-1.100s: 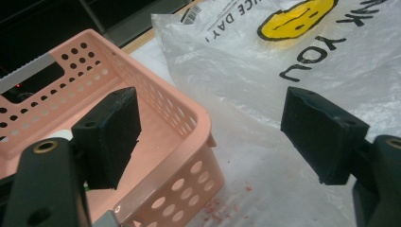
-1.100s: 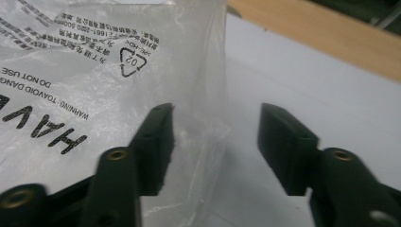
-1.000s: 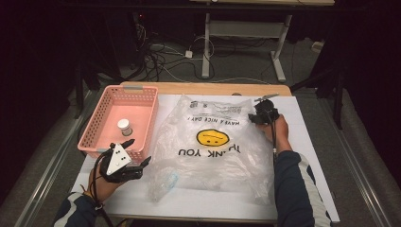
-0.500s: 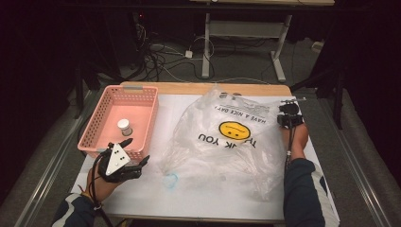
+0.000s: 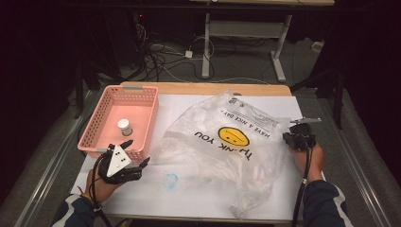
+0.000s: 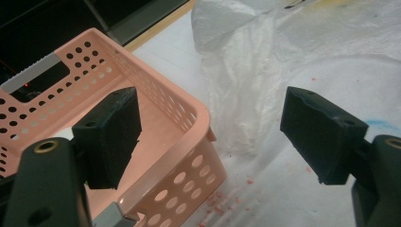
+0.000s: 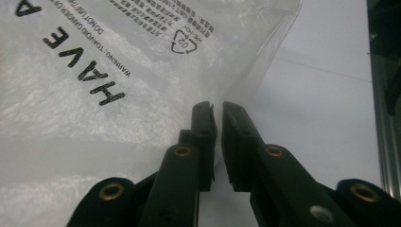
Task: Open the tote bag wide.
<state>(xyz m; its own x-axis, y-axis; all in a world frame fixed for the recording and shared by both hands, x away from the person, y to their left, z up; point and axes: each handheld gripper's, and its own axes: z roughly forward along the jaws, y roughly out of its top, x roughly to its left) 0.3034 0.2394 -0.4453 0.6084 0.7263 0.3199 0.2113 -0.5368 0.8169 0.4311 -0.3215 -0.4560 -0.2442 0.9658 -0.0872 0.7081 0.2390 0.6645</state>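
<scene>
A clear plastic bag [image 5: 227,142] printed with a yellow smiley and "THANK YOU" lies crumpled across the middle of the white table cover. My right gripper [image 5: 286,137] is at the bag's right edge, shut on that edge; in the right gripper view the jaws [image 7: 218,113] stand nearly together with the film of the bag [image 7: 118,85] running in between them. My left gripper [image 5: 137,152] is open at the front right corner of the pink basket [image 5: 152,118]. In the left gripper view its wide-apart jaws [image 6: 213,127] frame the basket corner [image 6: 189,113] and the bag [image 6: 265,56].
A small white-capped bottle [image 5: 125,126] stands inside the basket. A blue smudge [image 5: 171,179] marks the cover in front of the bag, and red crumbs [image 6: 217,198] lie by the basket corner. The table's right edge runs just beyond my right hand.
My right gripper has pulled the bag's edge to the right and toward me, stretching the bag across the table. The left gripper has stayed by the basket.
</scene>
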